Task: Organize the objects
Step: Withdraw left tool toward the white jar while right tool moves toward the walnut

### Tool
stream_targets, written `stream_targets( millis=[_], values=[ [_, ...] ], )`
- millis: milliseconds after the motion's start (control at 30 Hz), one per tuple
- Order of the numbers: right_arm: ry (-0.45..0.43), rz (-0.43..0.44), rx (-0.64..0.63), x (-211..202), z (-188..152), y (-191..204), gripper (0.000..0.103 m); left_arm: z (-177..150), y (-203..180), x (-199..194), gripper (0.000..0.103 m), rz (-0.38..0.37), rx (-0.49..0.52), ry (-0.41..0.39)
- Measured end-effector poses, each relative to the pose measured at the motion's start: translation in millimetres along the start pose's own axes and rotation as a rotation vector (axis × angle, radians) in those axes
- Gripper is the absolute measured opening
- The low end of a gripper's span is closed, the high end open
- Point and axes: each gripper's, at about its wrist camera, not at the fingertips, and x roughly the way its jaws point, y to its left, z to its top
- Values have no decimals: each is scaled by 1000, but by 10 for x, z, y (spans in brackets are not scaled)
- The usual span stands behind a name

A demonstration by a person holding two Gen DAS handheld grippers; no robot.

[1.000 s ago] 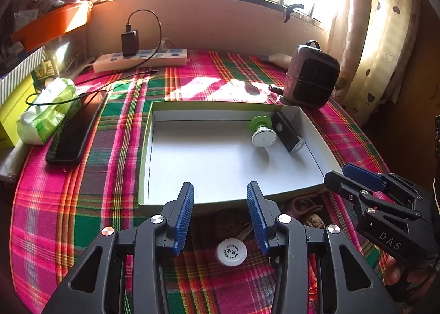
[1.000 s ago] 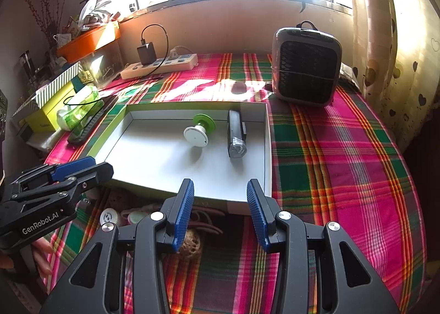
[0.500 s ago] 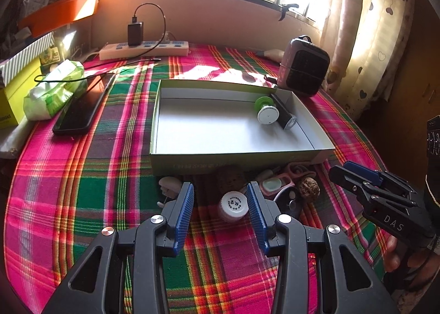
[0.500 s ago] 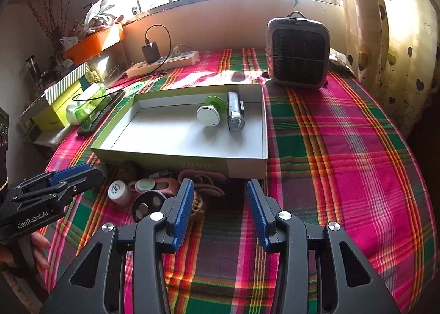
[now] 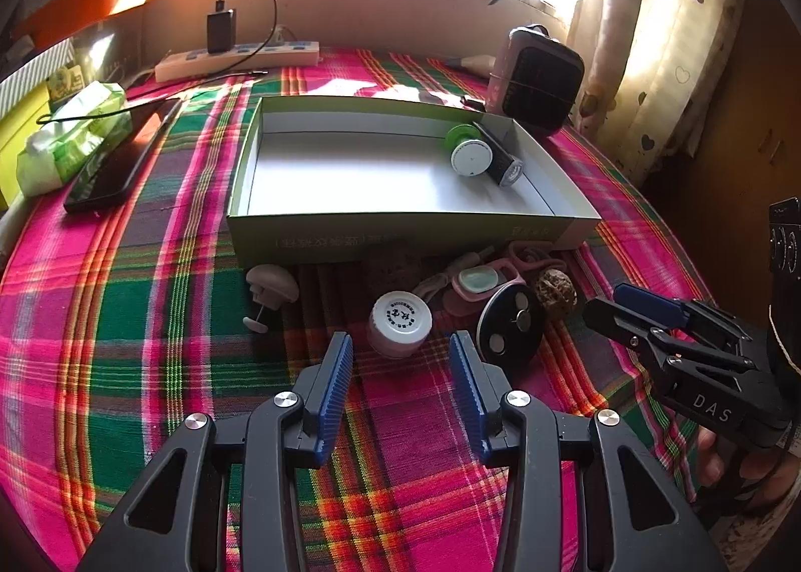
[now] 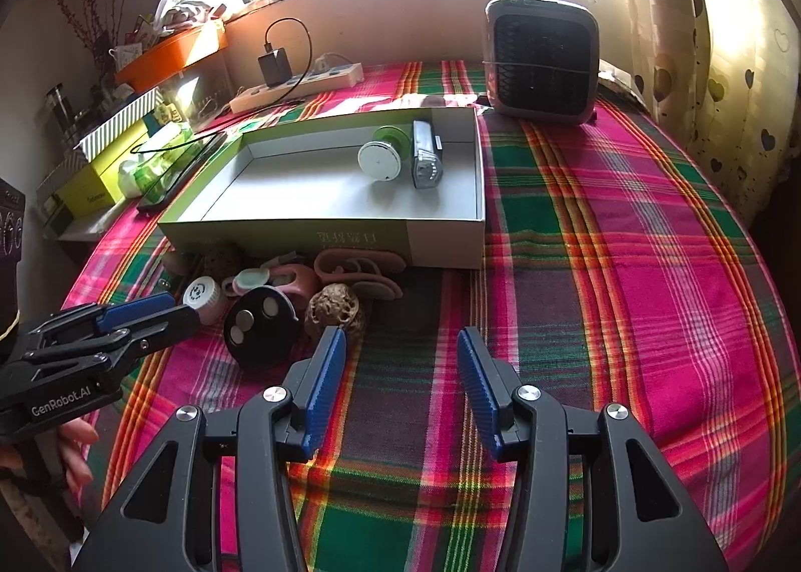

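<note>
"DAS" stands in pale letters on the black body of the right gripper (image 5: 646, 321), seen from the left wrist; "GenRobot.AI" is printed on the side of the left gripper (image 6: 145, 316); the green box (image 6: 320, 234) carries characters on its near wall, too blurred to read; the white bottle (image 5: 399, 327) cap bears an illegible round stamp.

One box (image 5: 410, 234), two items inside, one white bottle (image 5: 399, 324), one walnut (image 6: 333, 309)
</note>
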Motion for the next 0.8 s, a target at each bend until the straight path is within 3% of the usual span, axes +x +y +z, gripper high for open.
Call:
stream_targets(
  millis=[500,800],
  values=[
    [17,21,-21,48,24,44,49,106,-10,166,39,57,25,0],
    [33,62,-9,114,89,107,49,122,98,156,36,65,-14,-16]
  ],
)
